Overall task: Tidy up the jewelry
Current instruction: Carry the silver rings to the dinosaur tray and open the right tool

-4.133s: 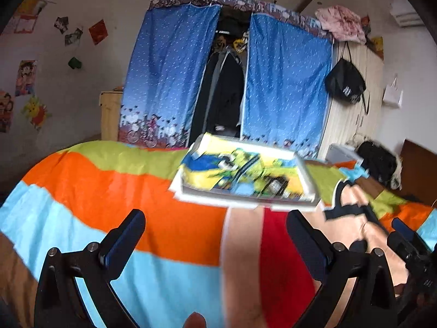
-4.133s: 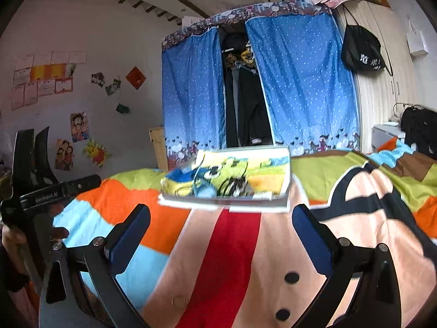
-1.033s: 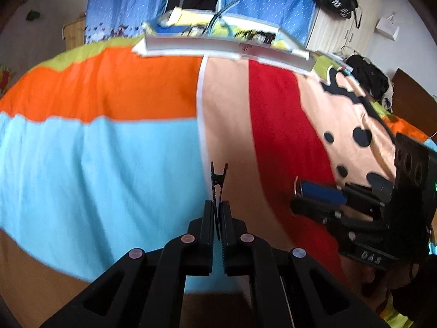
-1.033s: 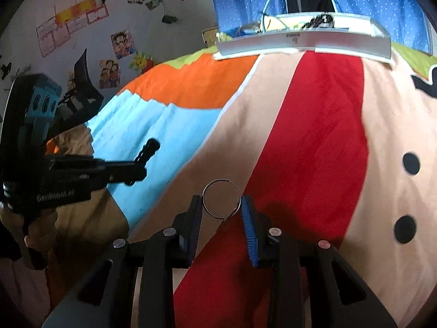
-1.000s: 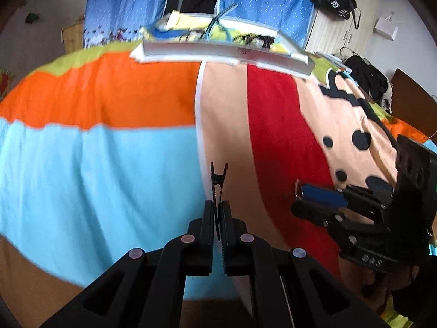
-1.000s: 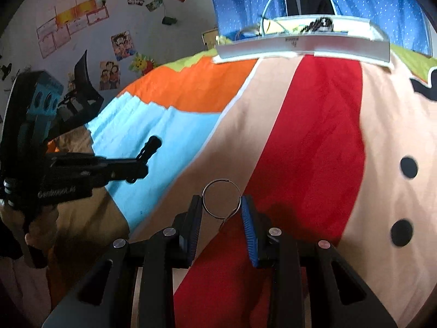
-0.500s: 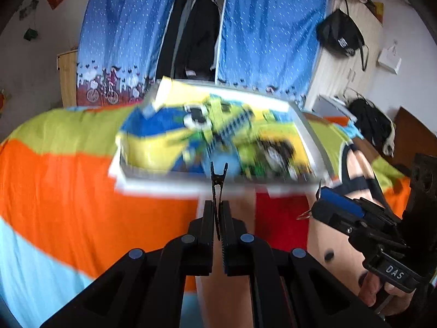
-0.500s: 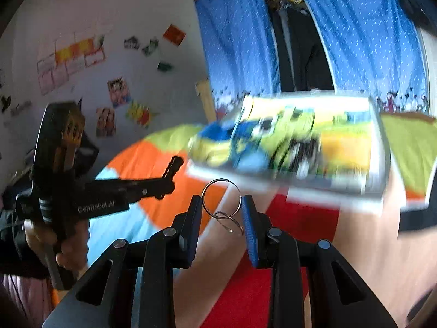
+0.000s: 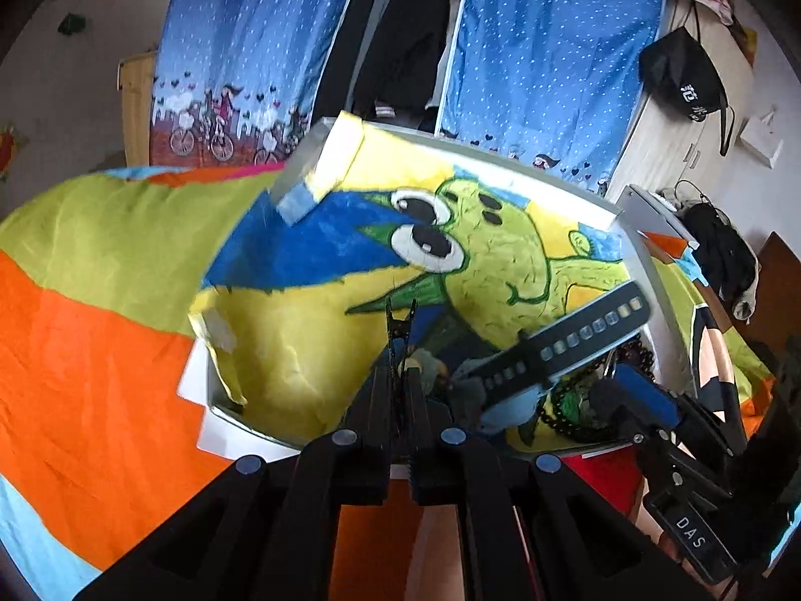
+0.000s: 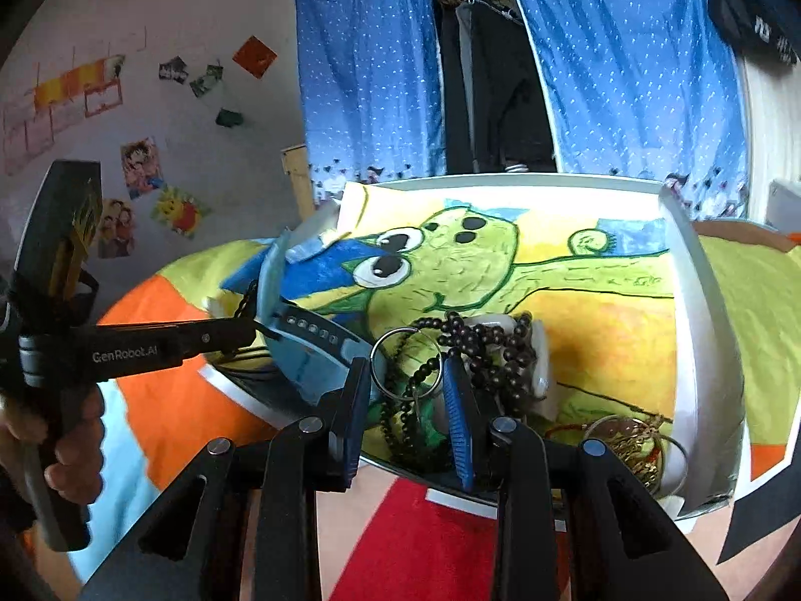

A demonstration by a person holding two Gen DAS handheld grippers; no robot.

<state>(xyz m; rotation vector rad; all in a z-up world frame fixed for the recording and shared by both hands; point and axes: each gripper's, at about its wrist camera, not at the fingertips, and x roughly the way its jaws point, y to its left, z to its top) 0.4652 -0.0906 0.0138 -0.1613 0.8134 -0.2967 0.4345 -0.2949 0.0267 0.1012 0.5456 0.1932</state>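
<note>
Partly hidden bead necklace (image 10: 470, 345) behind ring-holding right tongs (image 10: 406, 375), tray (image 10: 701, 330) edge cropped

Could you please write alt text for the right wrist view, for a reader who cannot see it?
The right gripper pinches a silver ring over a white tray lined with a green cartoon drawing, where dark beads lie. The left gripper, held in a hand, reaches in from the left above a striped bedspread.

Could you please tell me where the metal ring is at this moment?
In the right wrist view, the metal ring is held between the fingers of the right gripper, at the near edge of the white tray, beside the dark bead strand.
</note>
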